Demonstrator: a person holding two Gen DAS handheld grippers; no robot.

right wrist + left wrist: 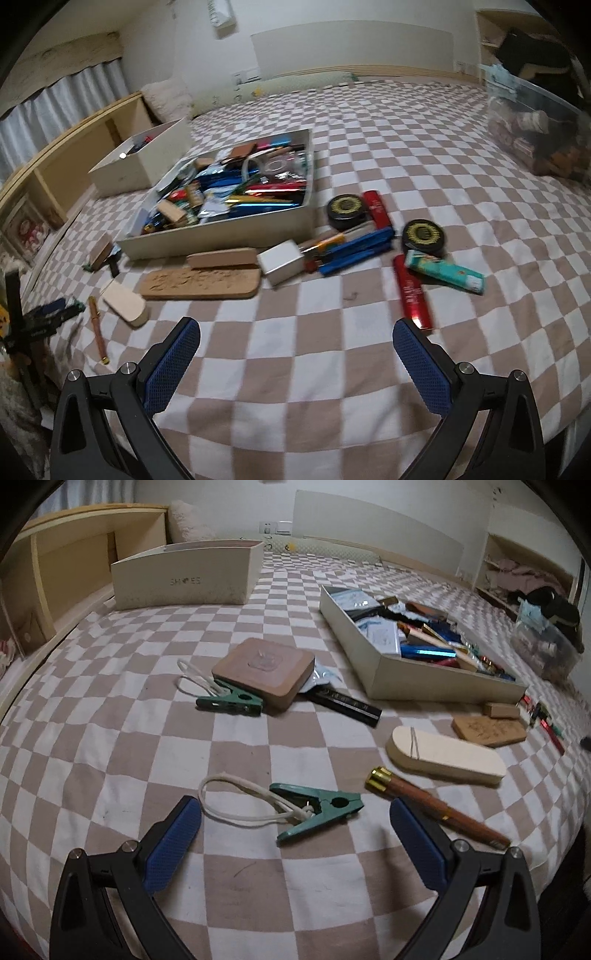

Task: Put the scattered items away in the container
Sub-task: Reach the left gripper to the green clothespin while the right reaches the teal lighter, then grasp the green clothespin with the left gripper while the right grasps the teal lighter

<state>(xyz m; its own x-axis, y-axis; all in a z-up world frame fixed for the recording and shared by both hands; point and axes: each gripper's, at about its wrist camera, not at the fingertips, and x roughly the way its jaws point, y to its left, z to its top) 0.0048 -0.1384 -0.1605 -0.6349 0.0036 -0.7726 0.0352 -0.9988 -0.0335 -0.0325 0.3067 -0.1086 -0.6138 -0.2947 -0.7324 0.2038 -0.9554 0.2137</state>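
A shallow white tray (pixel 221 236), the container, is sitting on a bed covered by a brown-and-white checked sheet (pixel 332 369), and it is already holding a crowded heap of small colourful packets and sticks. Around it, loose items are lying scattered on the sheet. Just in front of its near wall, a carved wooden plaque (pixel 201 284) and a small silver box (pixel 282 264) are lying side by side. To the right, two round black tins (pixel 347 210) are resting near a red tube (pixel 412 293) and a teal packet (pixel 445 271).

In the left wrist view, a green clip (pixel 319 812) with a white cord loop is lying between the spread fingers of the left gripper (pixel 295 821), which is hovering released and empty. A brown pen with a gold cap (pixel 436 808) is lying just beside the right finger. Farther off, a second green clip (pixel 231 703) is touching a flat brown case (pixel 264 672).

The right gripper (pixel 295 341) is also hanging wide apart, gripping nothing, over bare sheet. A taller white box (pixel 184 574), possibly a shoe box, is standing behind.
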